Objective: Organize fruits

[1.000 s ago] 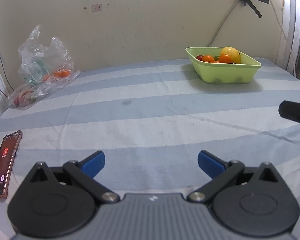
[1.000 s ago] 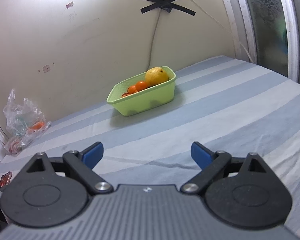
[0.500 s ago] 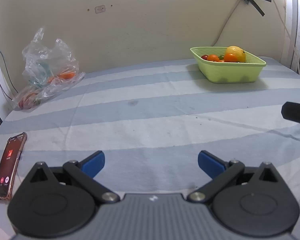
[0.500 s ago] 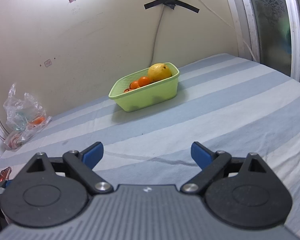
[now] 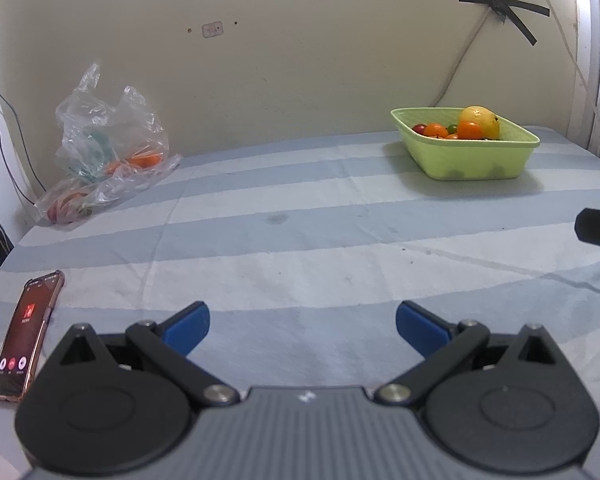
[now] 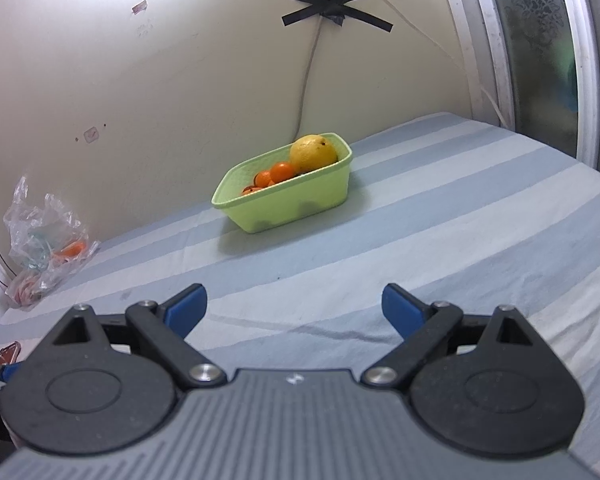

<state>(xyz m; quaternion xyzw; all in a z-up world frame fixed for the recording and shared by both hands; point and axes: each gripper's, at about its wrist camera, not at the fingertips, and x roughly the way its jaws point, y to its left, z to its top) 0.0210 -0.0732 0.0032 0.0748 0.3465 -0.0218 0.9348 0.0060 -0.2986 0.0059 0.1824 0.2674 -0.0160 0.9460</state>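
1. Both wrist views have pulled lower and a touch closer over the past second: the green basket (image 6: 284, 196) sits larger in the right wrist view, and the phone (image 5: 26, 336) has slid up the left edge of the left wrist view.
2. At far left, a clear plastic bag (image 5: 108, 152) holding orange and reddish fruit slumps against the wall, well apart from the basket.
3. Centre, the left gripper (image 5: 301, 328) hovers over bare striped cloth (image 5: 300, 248), jaws spread wide, holding nothing.
4. To the right, the right gripper (image 6: 295, 309) likewise gapes empty, aimed at the basket, where a yellow fruit (image 6: 313, 153) and small oranges (image 6: 276, 174) already lie.
5. Judged as an approach stage: next, a gripper likely must reach the bagged fruit and free it from the loose plastic.
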